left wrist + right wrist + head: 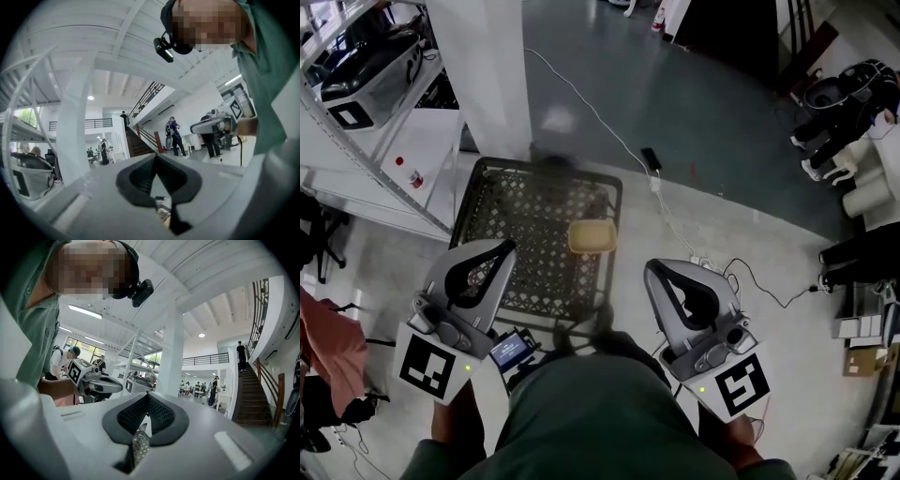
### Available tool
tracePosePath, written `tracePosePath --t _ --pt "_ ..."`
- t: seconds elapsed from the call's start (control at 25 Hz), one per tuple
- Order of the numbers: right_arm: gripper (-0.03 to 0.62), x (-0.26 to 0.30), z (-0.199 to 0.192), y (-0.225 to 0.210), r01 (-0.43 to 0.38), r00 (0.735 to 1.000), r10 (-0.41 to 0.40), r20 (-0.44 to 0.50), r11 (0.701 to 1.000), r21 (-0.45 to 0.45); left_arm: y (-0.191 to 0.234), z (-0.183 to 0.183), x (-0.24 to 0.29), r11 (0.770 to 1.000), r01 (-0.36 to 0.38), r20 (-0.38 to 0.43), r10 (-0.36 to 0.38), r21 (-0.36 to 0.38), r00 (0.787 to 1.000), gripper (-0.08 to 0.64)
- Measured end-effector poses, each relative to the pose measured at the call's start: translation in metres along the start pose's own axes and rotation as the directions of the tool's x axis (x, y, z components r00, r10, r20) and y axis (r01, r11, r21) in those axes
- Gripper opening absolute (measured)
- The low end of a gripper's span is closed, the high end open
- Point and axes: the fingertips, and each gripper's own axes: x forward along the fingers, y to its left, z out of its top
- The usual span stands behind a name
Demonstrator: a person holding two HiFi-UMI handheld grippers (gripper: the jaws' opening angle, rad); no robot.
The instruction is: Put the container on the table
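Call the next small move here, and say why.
Probably tip the right gripper down toward the tan container and open its jaws. Both it and the left gripper are shut on nothing and point level, up by the person's body. The container sits in the black crate on the floor, somewhat nearer the right gripper.

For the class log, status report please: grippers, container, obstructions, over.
Left gripper shut, empty; right gripper shut, empty. Tan container sits on black lattice top, untouched. Nothing between grippers and it.
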Motion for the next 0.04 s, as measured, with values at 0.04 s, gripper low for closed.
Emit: tracePosePath --t 0.04 --pt "0.003 -0.0004 -0.0006 0.0012 0.002 1.000 -0.002 -0.002 1.000 0.001 -0.0005 -0.0008 -0.0011 1.000 0.001 -0.001 -0.001 -0.002 1.000 0.003"
